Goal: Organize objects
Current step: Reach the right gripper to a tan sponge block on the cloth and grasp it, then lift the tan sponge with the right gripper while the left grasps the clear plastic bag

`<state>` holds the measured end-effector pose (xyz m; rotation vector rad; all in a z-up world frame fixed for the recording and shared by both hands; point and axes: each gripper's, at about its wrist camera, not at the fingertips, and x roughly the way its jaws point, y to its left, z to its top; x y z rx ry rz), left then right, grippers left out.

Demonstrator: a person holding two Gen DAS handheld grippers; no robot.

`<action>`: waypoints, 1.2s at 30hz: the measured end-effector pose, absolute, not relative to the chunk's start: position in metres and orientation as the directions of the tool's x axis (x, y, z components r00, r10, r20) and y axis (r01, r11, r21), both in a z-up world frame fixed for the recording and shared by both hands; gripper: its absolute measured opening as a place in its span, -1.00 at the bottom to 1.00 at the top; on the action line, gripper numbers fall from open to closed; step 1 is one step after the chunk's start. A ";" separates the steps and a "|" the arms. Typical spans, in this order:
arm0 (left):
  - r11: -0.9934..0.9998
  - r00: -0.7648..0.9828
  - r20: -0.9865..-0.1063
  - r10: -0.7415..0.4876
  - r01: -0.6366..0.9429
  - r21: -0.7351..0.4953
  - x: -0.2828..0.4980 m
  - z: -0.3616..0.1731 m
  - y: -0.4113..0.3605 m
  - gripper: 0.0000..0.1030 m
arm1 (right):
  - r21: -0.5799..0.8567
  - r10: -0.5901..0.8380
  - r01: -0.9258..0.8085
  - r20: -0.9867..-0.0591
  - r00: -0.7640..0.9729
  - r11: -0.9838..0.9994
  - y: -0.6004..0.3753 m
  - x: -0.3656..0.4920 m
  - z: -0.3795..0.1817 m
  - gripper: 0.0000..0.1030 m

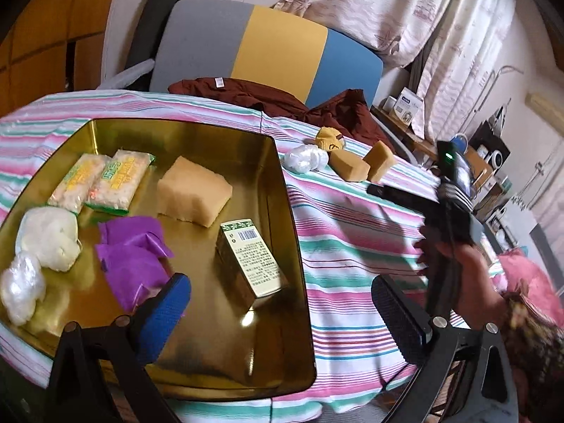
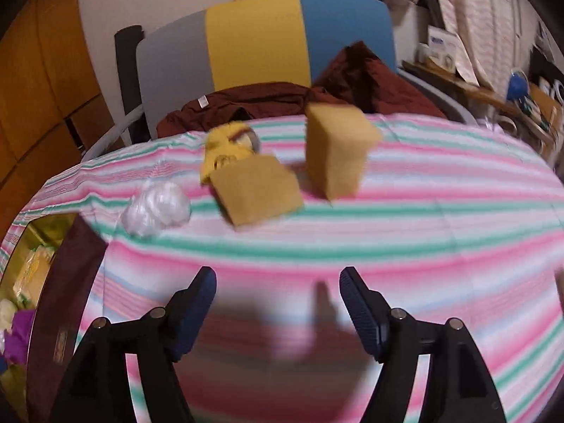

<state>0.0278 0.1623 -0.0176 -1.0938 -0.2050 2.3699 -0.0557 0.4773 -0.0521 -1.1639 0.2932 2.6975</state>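
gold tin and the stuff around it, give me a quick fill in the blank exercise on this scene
1. The green box with a barcode lies inside the gold ____.
2. Out on the striped tablecloth, the number of tan sponge blocks is ____.
3. The crumpled paper in the tin is coloured ____.
4. The right hand-held gripper is open and holds ____.

Missing words: tin; two; purple; nothing

Box (image 1: 252,259) in tin (image 1: 282,162), sponges (image 1: 350,165) outside.
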 end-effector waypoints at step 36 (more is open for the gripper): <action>-0.829 -0.506 -0.686 0.523 -0.488 -0.272 0.017 0.000 0.225 1.00 | 0.154 0.134 -0.337 -0.709 -0.693 -0.929 0.506 -0.088 -0.063 0.31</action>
